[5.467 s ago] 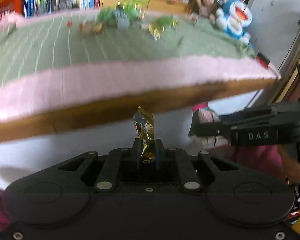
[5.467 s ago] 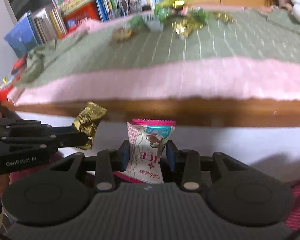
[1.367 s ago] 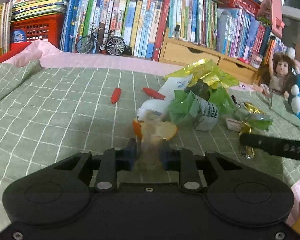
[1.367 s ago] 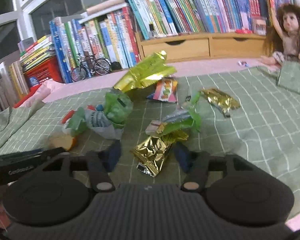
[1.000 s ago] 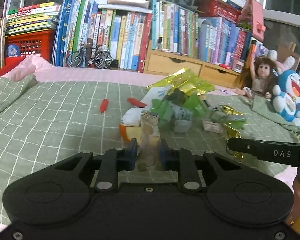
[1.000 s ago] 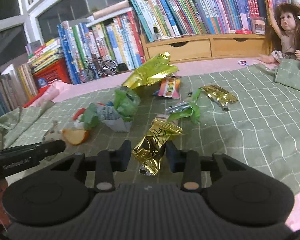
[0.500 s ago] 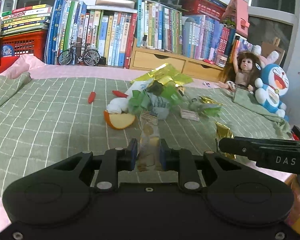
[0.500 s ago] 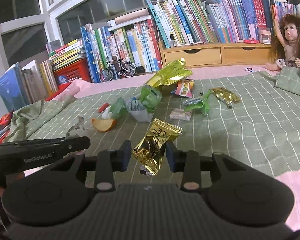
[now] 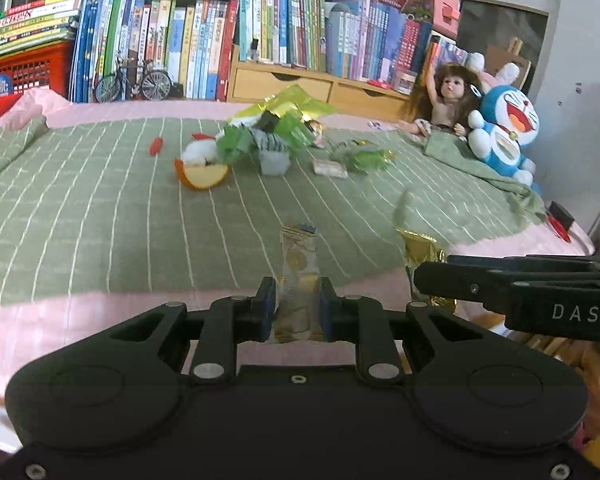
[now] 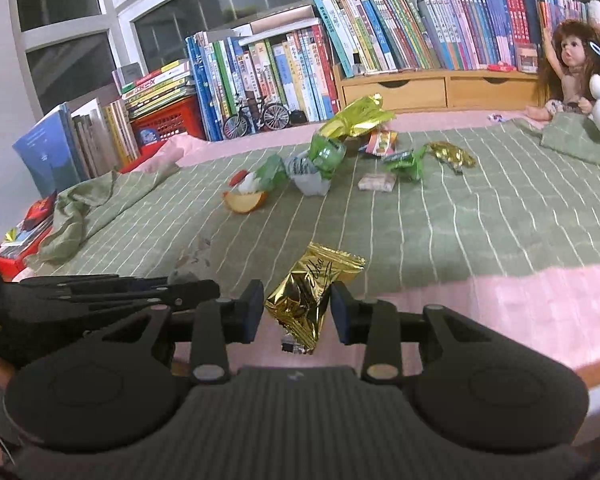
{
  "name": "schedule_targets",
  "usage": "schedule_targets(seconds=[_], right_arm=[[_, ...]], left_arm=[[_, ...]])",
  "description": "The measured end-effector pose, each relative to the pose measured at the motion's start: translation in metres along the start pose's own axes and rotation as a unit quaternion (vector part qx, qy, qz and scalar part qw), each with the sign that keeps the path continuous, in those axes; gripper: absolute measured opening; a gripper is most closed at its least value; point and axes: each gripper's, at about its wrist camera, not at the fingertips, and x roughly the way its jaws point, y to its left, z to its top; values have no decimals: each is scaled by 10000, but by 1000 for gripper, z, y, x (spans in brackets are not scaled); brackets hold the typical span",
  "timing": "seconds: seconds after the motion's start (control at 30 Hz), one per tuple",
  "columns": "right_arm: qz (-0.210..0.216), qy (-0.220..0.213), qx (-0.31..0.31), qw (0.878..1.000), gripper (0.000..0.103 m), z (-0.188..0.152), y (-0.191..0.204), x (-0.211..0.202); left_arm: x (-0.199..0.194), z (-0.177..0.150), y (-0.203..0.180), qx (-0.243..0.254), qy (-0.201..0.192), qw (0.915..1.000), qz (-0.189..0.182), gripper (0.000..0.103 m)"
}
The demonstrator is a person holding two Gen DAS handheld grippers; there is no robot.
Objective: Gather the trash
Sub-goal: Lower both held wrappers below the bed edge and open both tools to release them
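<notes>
The left gripper (image 9: 296,312) pinches a clear wrapper (image 9: 299,276) with gold printing between its pads; the wrapper stands upright, long axis pointing up and away from the gripper. The right gripper (image 10: 296,312) holds a gold foil packet (image 10: 310,290) by its lower half, the packet leaning up to the right, with cursive writing on its face too small to read. Both pieces of trash are lifted clear of the bed (image 10: 500,220) and sit over its pink near edge. No bin shows in either view, so where they are to be dropped cannot be told, and the next move is probably to carry both off the bed.

The two grippers are side by side: the right one crosses the left view just to the right, its side marked "DAS", and the left one lies just left in the right view.

Farther ahead, well apart from both grippers, lies the rest of the litter: an apple piece (image 10: 244,201) ahead and slightly left, nearer the left gripper; a crumpled green wrapper (image 10: 324,156) behind it; a small pale packet (image 10: 377,182) and a gold wrapper (image 10: 452,156) ahead to the right, nearer the right gripper. Beyond stand books (image 10: 260,68) and a doll (image 10: 568,68)
</notes>
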Motion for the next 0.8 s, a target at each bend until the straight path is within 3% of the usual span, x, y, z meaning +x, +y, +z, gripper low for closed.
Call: schedule_targets(seconds=[0.43, 0.8], right_arm=[[114, 782, -160, 9967, 40, -50, 18, -26], [-1, 1650, 121, 9862, 40, -90, 7, -5]], left_arm=[[-34, -50, -16, -5, 378, 9991, -181, 20], [-12, -96, -20, -107, 1337, 9908, -201, 20]])
